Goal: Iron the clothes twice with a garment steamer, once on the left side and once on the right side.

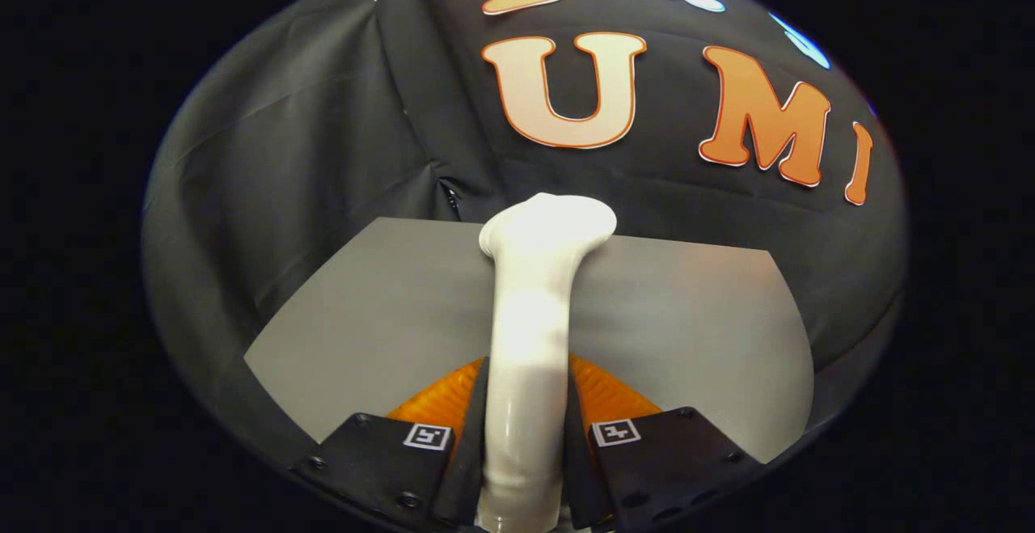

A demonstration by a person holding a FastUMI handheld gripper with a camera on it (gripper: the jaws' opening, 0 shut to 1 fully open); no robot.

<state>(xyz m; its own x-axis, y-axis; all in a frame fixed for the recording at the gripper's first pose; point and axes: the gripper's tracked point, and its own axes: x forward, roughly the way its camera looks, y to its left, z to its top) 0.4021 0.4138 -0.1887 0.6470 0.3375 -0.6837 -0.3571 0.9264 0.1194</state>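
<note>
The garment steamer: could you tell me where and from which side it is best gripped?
Grip the garment steamer on its long, slim handle, as the gripper does now: jaws closing from either side of the shaft, approached from its tail end. The straight neck fits between them, and the wider head stays free beyond the fingers, over the grey table.

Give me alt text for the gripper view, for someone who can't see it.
The claw is shut on the white handle of a garment steamer, which runs forward from between its fingers to a wider head. Beneath and beyond it lies a flat grey table surface, with the booth's black cloth wall behind.
</note>
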